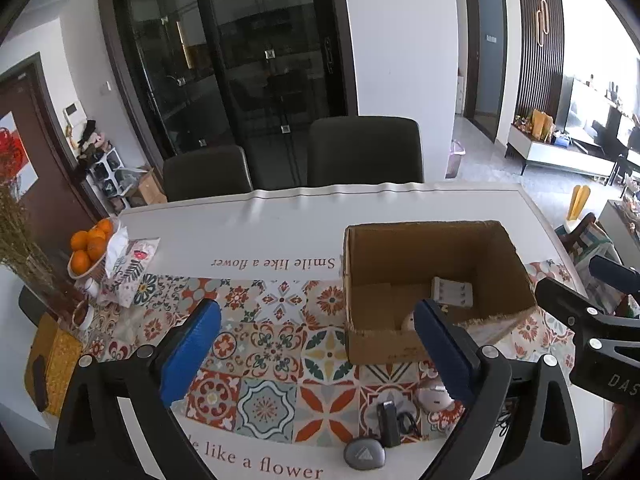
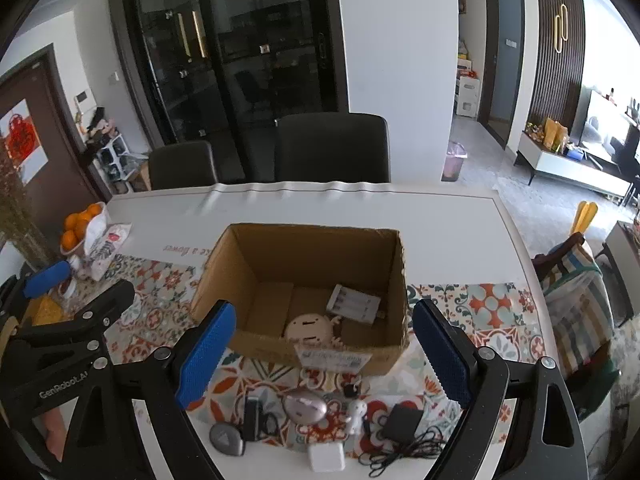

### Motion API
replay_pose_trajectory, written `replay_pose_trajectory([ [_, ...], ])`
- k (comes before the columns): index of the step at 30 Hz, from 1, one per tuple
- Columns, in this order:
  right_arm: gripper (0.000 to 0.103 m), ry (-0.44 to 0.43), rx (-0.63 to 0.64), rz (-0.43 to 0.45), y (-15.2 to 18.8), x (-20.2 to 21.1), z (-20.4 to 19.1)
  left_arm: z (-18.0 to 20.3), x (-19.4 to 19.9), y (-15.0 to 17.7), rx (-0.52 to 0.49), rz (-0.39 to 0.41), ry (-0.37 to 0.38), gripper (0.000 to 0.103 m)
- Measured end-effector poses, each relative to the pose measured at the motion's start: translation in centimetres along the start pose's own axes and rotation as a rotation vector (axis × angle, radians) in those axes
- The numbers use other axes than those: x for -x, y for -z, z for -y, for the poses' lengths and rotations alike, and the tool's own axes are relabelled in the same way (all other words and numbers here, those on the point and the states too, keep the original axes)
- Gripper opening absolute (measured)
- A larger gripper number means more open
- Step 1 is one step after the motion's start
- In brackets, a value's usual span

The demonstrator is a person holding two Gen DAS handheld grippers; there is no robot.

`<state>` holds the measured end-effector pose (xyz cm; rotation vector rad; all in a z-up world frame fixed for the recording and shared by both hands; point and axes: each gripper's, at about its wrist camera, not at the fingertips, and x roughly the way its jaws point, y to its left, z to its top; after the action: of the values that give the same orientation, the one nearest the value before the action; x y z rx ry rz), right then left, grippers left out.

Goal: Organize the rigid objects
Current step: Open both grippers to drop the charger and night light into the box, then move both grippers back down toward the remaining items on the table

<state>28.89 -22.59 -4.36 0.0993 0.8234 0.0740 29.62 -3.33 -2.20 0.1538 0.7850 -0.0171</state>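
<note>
The cardboard box sits mid-frame holding a battery charger; we see both the left gripper and the right gripper spread wide, empty.

One cardboard box, two chairs, four oranges.

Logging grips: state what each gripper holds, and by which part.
Nothing is held. The left gripper and right gripper are both open and empty, above the table.
</note>
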Motion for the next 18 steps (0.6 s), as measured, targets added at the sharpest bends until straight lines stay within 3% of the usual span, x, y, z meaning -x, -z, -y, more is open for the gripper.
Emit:
replay_pose_trajectory([
  [18, 0.090, -0.055, 0.052, 0.009, 5.9, 3.6, -0.9, 0.3, 3.6, 5.8, 0.026, -0.033, 0.039, 0.100],
])
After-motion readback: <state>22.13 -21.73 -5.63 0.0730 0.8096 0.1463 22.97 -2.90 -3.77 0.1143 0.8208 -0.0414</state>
